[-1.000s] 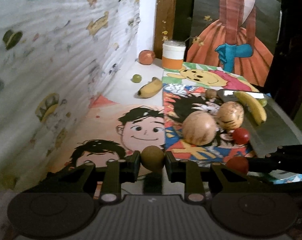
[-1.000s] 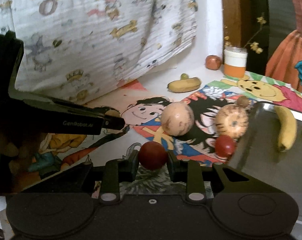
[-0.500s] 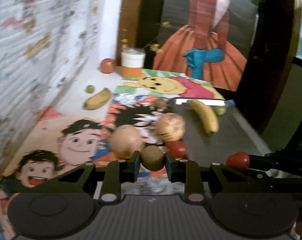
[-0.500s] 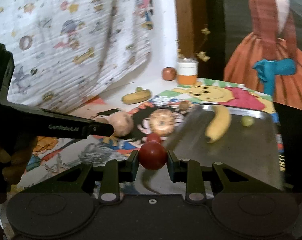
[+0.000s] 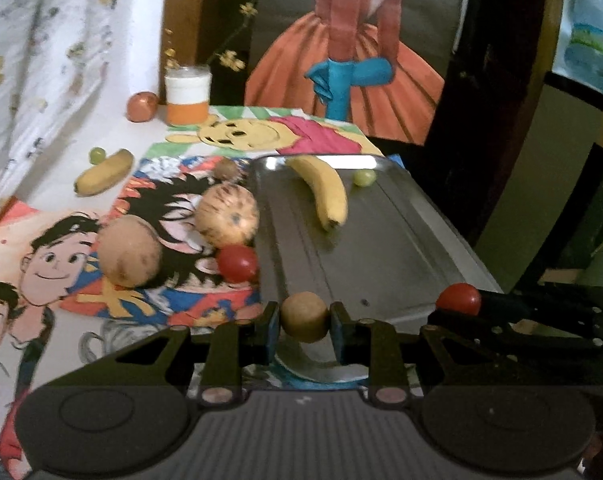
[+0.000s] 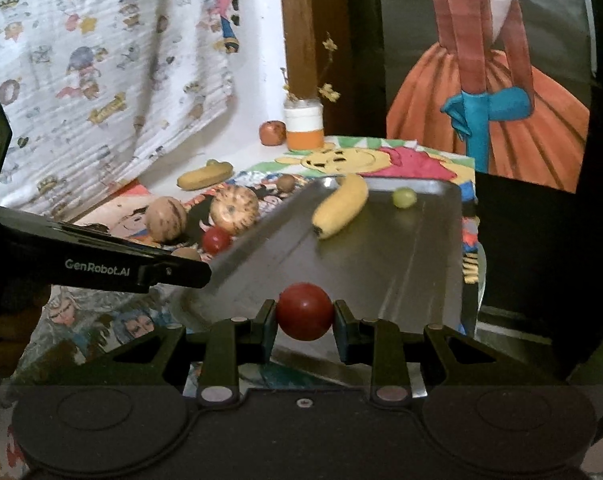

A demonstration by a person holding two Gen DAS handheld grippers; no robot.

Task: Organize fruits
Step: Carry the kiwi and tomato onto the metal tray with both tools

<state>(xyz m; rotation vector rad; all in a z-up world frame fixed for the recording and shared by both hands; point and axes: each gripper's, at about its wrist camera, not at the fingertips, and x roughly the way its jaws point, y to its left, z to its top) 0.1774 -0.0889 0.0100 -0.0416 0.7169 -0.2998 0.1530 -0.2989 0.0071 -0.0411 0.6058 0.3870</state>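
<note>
Two grippers each pinch one small round fruit over the near edge of the metal tray (image 5: 381,248): the left gripper (image 5: 304,317) has its fingers closed on a tan ball-shaped fruit (image 5: 304,316), the right gripper (image 6: 304,312) on a red tomato-like fruit (image 6: 304,311). On the tray's far end lie a banana (image 5: 321,188) and a green grape (image 5: 364,177). Beside the tray's left edge, on the worktop's cartoon mat (image 5: 61,240), sit two large tan fruits and another red one.

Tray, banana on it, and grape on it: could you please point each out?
Tray (image 6: 401,264): right wrist view, bare floor.
Banana (image 6: 341,204): right wrist view, mid-body.
Grape (image 6: 404,197): right wrist view, centre.
</note>
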